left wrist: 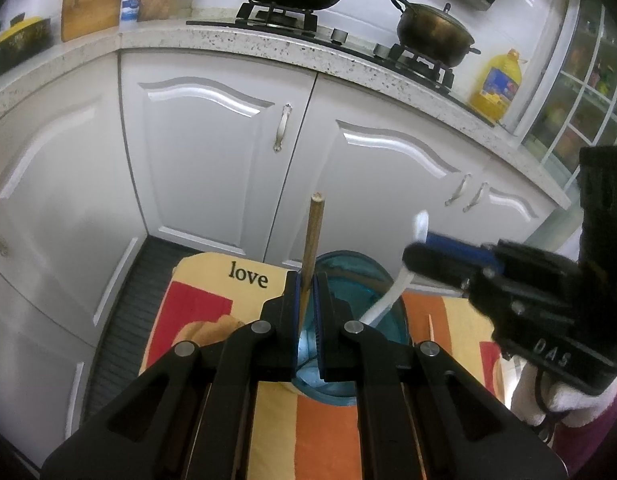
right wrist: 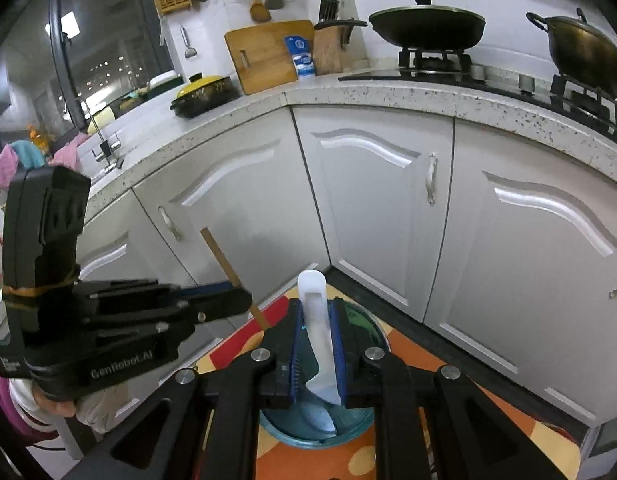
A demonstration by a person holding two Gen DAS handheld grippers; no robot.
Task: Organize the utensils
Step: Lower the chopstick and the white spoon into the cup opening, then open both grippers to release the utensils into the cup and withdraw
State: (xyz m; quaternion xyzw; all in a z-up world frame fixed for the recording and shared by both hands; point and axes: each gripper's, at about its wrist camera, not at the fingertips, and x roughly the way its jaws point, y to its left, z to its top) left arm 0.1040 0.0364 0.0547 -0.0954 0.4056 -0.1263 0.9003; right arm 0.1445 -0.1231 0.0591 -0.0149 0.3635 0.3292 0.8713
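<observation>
We have 2 utensils in hand over a blue glass bowl (left wrist: 382, 322) that sits on a striped cloth (left wrist: 308, 432) printed with "love". Our left gripper (left wrist: 305, 300) is clamped on a wooden stick (left wrist: 311, 236), probably a chopstick, its blue pads pressed against the shaft just above the bowl's rim. Our right gripper (right wrist: 317, 344) is clamped on a white plastic spoon (right wrist: 317, 320), holding it part-way along the handle. We judge the step in hand to be the drop-off: both pieces appear to be going into the bowl, which seems to serve as the collecting vessel, though we cannot rule out that they are being lifted out instead. The stick stands close to upright, long axis running up and away from the bowl, its rough cut end pointing at the white cabinet doors (left wrist: 212, 152); its lower end is hidden behind the jaws. The spoon also stands steep, handle tip up, its wider end down inside the bowl and seemingly near the glass bottom. The next move calls for lowering each piece until it rests against the glass, then spreading the jaws gently so neither utensil tips out over the rim, and keeping the 2 tools from bumping, since they work just beside each other.
</observation>
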